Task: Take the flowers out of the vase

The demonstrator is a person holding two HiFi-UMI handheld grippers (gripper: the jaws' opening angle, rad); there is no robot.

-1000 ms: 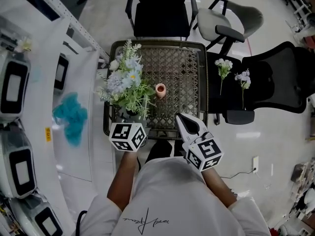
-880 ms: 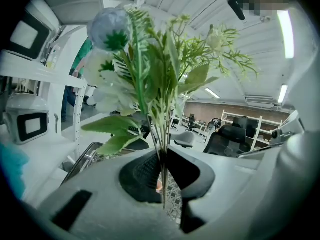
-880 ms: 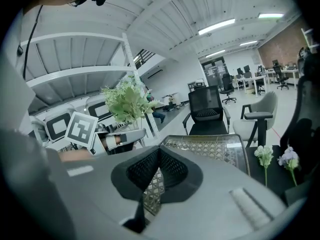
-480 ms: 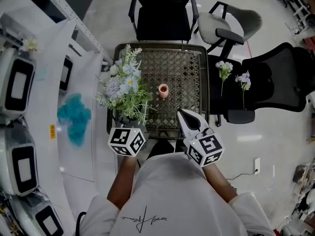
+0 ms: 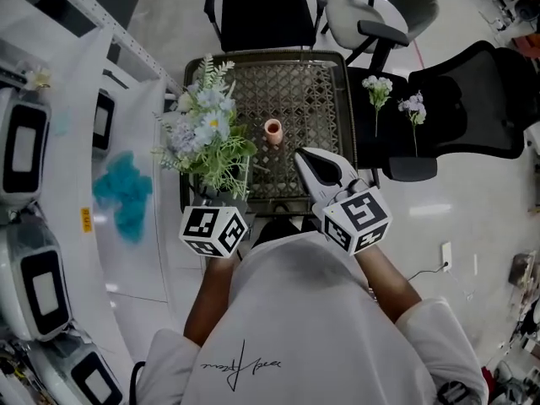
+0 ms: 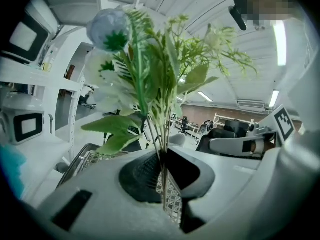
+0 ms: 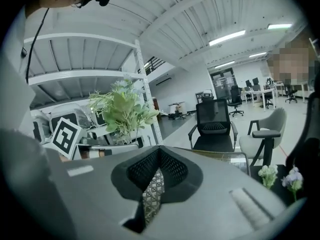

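Note:
A bunch of green leaves with white and pale blue flowers (image 5: pixel 207 137) hangs over the left side of the wicker table (image 5: pixel 321 112). My left gripper (image 5: pixel 221 199) is shut on its thin stems (image 6: pixel 162 184), which run up between the pads. The bunch rises in front of the left gripper view and shows at the left of the right gripper view (image 7: pixel 122 111). A small pink vase (image 5: pixel 272 131) stands alone mid-table, apart from the bunch. My right gripper (image 5: pixel 316 171) hovers over the table's near right part, shut and empty (image 7: pixel 157 156).
Two single flowers (image 5: pixel 377 87) (image 5: pixel 413 105) lie on the black chair seat (image 5: pixel 456 133) right of the table. A black office chair (image 5: pixel 261 11) and a grey chair (image 5: pixel 380 15) stand beyond it. White shelving with machines (image 5: pixel 34 150) runs along the left.
The left gripper has lifted the bunch a little and drawn it toward the table's left edge. The right gripper has risen slightly, still shut.

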